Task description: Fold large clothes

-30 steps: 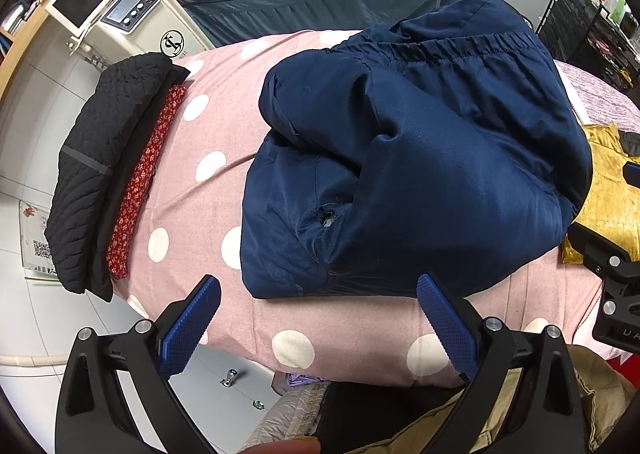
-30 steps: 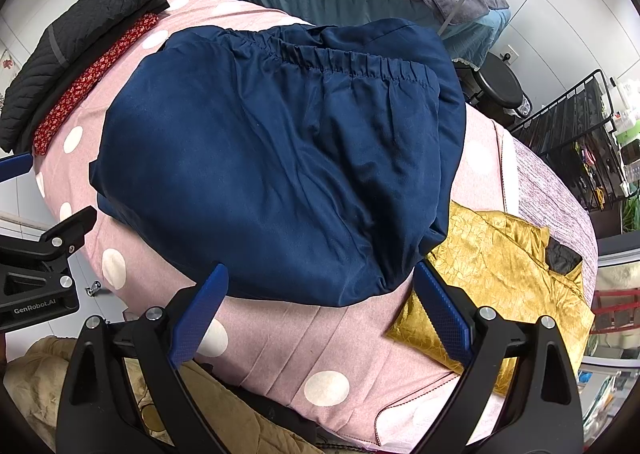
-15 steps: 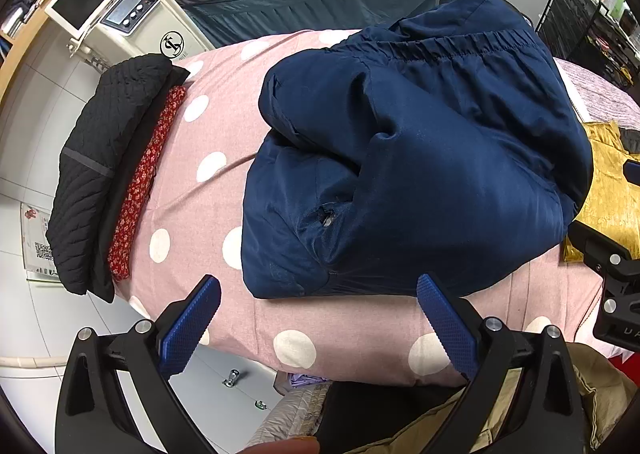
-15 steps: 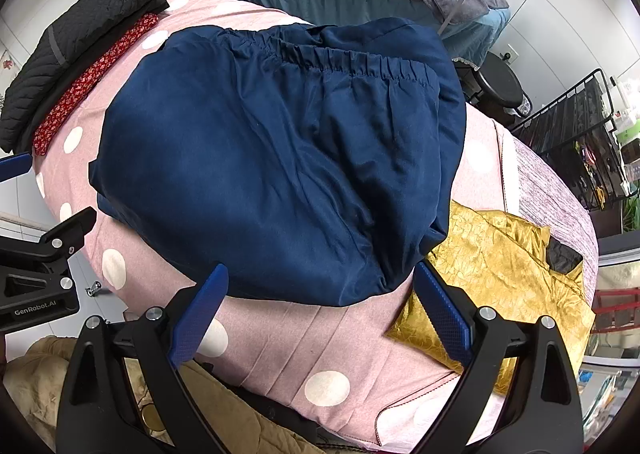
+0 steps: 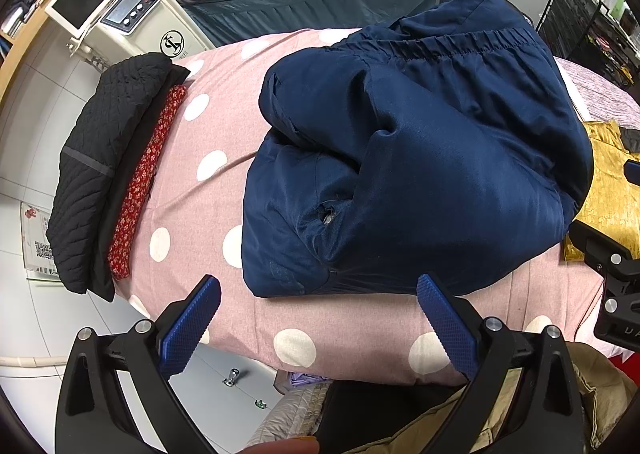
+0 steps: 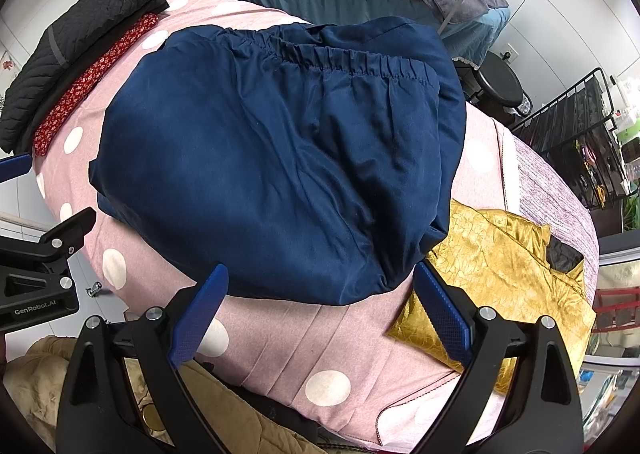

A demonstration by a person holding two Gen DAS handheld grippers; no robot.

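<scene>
- On the far left of the pink polka-dot bedspread (image 5: 224,126), a black quilted garment (image 5: 100,158) lies folded at the edge, on top of other dark cloth, with a red floral cloth (image 5: 144,182) showing beside it.
- The navy blue garment (image 5: 420,158) lies in the middle of the bedspread, folded over into a thick, puffy bundle. An elastic gathered band (image 6: 344,58) runs across its far side, and in the left wrist view its near left layer has a small hole (image 5: 327,214).
- Its near edge stops short of the bedspread's front edge.
- To the right, a crumpled gold garment (image 6: 492,262) lies partly under the navy bundle's corner.
- The left gripper (image 5: 318,318) hovers over the near edge of the bed with its blue pads spread wide, gripping nothing and touching no cloth.
- The right gripper (image 6: 320,306) is likewise wide apart and empty, just short of the navy bundle's near edge.
</scene>
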